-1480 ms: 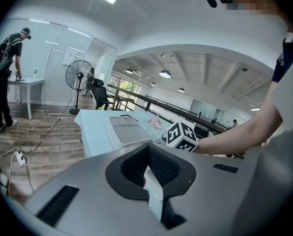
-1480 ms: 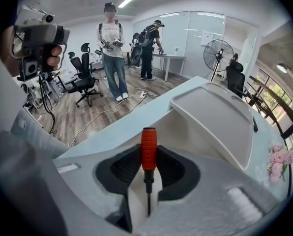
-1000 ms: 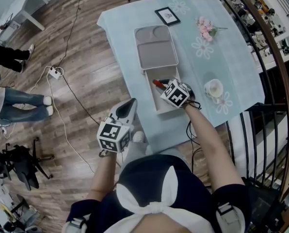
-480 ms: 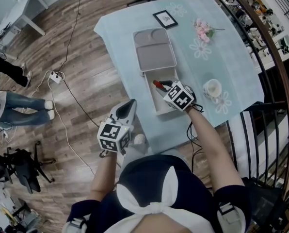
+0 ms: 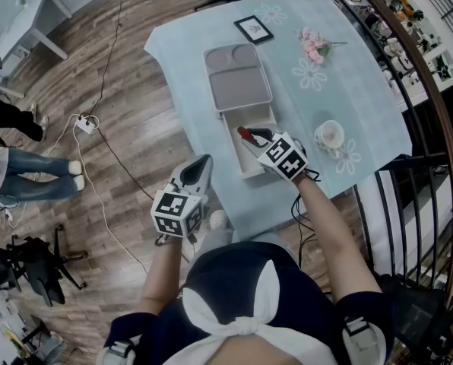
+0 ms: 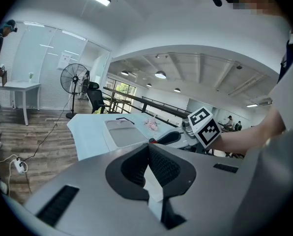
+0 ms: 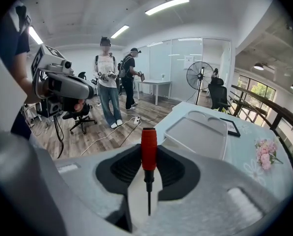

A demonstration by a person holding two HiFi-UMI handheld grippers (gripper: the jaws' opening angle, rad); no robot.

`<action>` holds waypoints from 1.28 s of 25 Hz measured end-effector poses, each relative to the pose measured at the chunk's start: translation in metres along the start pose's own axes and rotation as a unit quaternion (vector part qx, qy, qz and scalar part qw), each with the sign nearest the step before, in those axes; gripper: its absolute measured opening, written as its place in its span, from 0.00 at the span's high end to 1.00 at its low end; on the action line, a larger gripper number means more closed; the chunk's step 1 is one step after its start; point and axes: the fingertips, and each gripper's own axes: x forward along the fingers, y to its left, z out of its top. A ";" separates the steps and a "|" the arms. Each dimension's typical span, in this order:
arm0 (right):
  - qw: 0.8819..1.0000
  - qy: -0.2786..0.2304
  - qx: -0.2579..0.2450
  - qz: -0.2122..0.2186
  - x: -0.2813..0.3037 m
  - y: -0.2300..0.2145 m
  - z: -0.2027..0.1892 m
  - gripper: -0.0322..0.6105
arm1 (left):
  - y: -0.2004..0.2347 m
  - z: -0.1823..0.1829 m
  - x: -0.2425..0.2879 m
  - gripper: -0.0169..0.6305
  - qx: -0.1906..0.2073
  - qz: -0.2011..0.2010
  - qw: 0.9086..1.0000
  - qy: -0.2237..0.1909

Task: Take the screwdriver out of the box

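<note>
The open white box (image 5: 239,152) lies on the light blue table, its grey lid (image 5: 238,76) folded back behind it. The screwdriver (image 7: 148,149) has a red handle and a thin dark shaft. My right gripper (image 7: 147,167) is shut on its handle and holds it above the box; in the head view the screwdriver's (image 5: 246,134) red end shows just past the right gripper (image 5: 258,138). My left gripper (image 5: 203,166) hangs off the table's near left edge, and in its own view the left gripper (image 6: 148,154) is shut with nothing between the pads.
A small framed picture (image 5: 253,27), pink flowers (image 5: 314,46) and a cup on a saucer (image 5: 331,137) sit on the tablecloth. A railing (image 5: 432,105) runs along the right. A power strip (image 5: 86,122) with cables lies on the wooden floor, and people (image 7: 107,77) stand beyond.
My right gripper has risen and tilted with the screwdriver, lifting it up from inside the box. The left gripper has stayed where it was.
</note>
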 end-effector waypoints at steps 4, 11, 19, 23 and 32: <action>1.000 -0.023 0.018 -0.002 -0.012 0.006 0.004 0.80 | -0.003 0.000 -0.001 0.95 0.001 -0.001 1.000 0.000; 0.998 -0.057 0.027 -0.006 -0.031 0.017 0.013 0.80 | -0.007 -0.005 -0.002 0.95 0.001 -0.002 1.000 0.000; 0.993 -0.108 0.057 -0.011 -0.059 0.030 0.018 0.80 | -0.019 -0.006 -0.006 0.95 0.002 -0.002 1.000 -0.004; 0.989 -0.127 0.078 -0.015 -0.070 0.036 0.016 0.80 | -0.024 -0.010 -0.008 0.95 0.003 -0.004 1.000 -0.005; 0.969 -0.197 0.149 -0.019 -0.107 0.047 0.019 0.80 | -0.044 -0.011 -0.013 0.95 0.003 -0.007 1.000 -0.005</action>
